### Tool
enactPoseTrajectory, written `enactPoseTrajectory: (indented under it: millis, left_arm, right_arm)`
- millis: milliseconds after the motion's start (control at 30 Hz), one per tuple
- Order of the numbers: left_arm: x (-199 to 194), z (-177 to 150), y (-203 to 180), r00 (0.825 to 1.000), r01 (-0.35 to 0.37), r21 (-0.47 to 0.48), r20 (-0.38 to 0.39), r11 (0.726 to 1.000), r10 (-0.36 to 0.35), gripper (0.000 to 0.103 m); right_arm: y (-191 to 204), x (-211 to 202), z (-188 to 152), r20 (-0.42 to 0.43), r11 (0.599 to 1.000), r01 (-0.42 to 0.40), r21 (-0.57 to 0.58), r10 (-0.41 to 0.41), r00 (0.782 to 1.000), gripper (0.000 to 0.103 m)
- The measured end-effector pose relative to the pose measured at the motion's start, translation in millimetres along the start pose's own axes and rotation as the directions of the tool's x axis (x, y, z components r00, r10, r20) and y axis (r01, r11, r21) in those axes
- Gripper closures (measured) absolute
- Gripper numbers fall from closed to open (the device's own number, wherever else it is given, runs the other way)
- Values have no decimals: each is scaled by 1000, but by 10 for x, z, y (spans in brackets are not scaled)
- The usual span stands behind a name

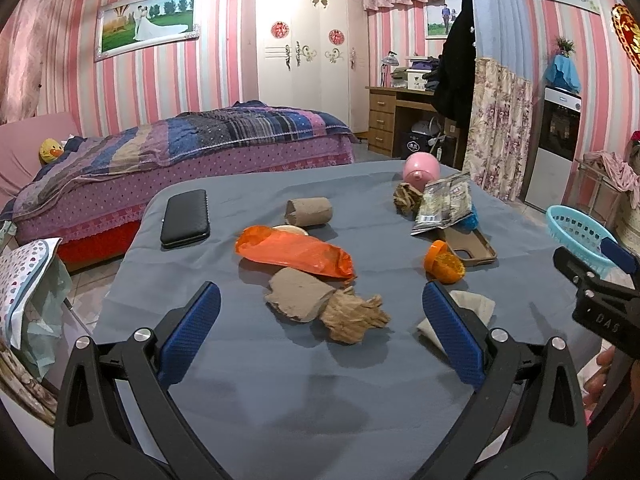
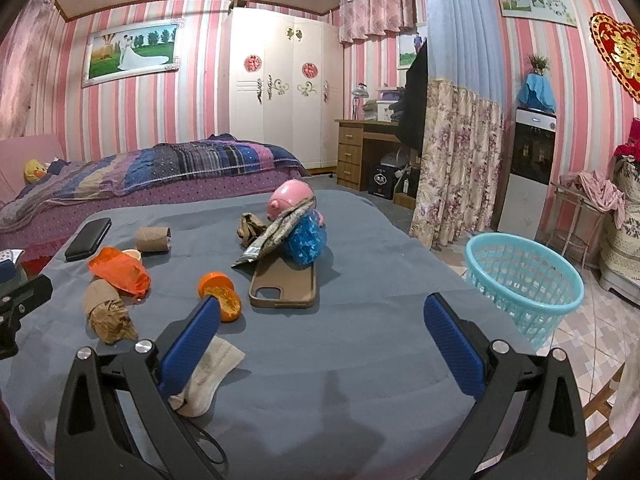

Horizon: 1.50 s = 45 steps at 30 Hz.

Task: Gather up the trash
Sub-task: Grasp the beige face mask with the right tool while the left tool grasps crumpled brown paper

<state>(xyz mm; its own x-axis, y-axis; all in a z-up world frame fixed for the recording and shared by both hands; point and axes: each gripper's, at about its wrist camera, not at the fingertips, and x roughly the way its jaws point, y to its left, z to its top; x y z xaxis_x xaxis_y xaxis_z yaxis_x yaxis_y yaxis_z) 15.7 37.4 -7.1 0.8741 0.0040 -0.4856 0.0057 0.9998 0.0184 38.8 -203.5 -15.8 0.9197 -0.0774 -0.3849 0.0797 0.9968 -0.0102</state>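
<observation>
Trash lies on a blue-grey table (image 1: 320, 400): a crumpled brown paper wad (image 1: 352, 318) against a torn cardboard piece (image 1: 298, 294), an orange plastic bag (image 1: 294, 252), a cardboard tube (image 1: 308, 212), orange peel (image 1: 444, 262), a second paper wad (image 1: 406, 198), a foil wrapper (image 1: 444, 202) and a white mask (image 2: 210, 376). My left gripper (image 1: 320, 312) is open just in front of the brown wad. My right gripper (image 2: 322, 320) is open above the table, its left finger over the mask. A light-blue basket (image 2: 524, 276) stands off the table's right edge.
A black wallet (image 1: 186, 218), a brown phone case (image 2: 284, 284), a pink pig toy (image 2: 290, 200) and a blue scrubber (image 2: 306, 238) also lie on the table. A bed (image 1: 160, 152) is behind on the left; a floral curtain (image 2: 456, 164) hangs at the right.
</observation>
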Motion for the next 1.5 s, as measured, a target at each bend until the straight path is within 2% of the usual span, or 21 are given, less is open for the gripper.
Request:
enactPoseTrajectory:
  millis: [100, 167, 300, 400, 567, 733, 767, 900, 967, 1000, 1100, 1200, 1333, 1400, 1467, 1500]
  left_arm:
    - [37, 20, 119, 1000, 7, -9, -21, 1000, -7, 5]
    - [42, 27, 219, 1000, -3, -20, -23, 1000, 3, 5]
    - [132, 10, 422, 998, -33, -30, -55, 999, 31, 5]
    - [207, -27, 565, 997, -39, -44, -72, 998, 36, 5]
    - [289, -99, 673, 996, -36, -57, -87, 998, 31, 5]
    - [369, -151, 712, 995, -47, -56, -92, 997, 42, 5]
    - [382, -159, 709, 995, -45, -58, -94, 997, 39, 5]
    - [399, -175, 651, 995, -41, -57, -94, 998, 36, 5]
    - [409, -182, 592, 994, -47, -48, -97, 998, 42, 5]
    - [415, -186, 563, 994, -48, -43, -100, 998, 43, 5]
    - [442, -188, 453, 993, -52, -28, -109, 998, 48, 5]
    - [490, -194, 299, 992, -17, -17, -125, 1000, 15, 5]
    - [557, -224, 28, 991, 26, -1, -133, 1000, -26, 6]
    - [616, -241, -103, 991, 19, 30, -130, 999, -15, 14]
    - [686, -256, -192, 990, 28, 48, -141, 998, -21, 32]
    - [727, -263, -218, 988, 36, 47, -150, 998, -29, 34]
  right_arm:
    - [51, 17, 25, -15, 999, -35, -2, 35, 999, 4]
    - [128, 63, 27, -57, 999, -30, -23, 29, 998, 4]
    - [235, 62, -8, -62, 998, -53, -43, 50, 997, 4]
    - [321, 115, -45, -98, 997, -60, -43, 56, 994, 4]
    - [530, 321, -215, -203, 992, -113, -62, 98, 974, 4]
    - [672, 542, -368, -276, 989, -130, -72, 106, 955, 6]
    - [684, 581, -386, -286, 988, -139, -72, 113, 951, 8]
    - [709, 682, -431, -330, 977, -204, -61, 173, 928, 37]
    - [709, 709, -446, -341, 969, -242, -44, 213, 915, 46]
    - [707, 710, -443, -341, 962, -270, -38, 241, 908, 60]
    - [687, 690, -389, -340, 948, -315, -38, 284, 897, 78]
    - [544, 638, -258, -318, 948, -318, -31, 292, 902, 83]
    - [289, 572, -103, -268, 960, -278, -30, 260, 928, 83]
    - [191, 556, -76, -255, 966, -258, -21, 244, 936, 83]
    - [139, 555, -80, -253, 969, -248, -13, 236, 938, 83]
    - [117, 568, -86, -255, 969, -247, -10, 236, 938, 83]
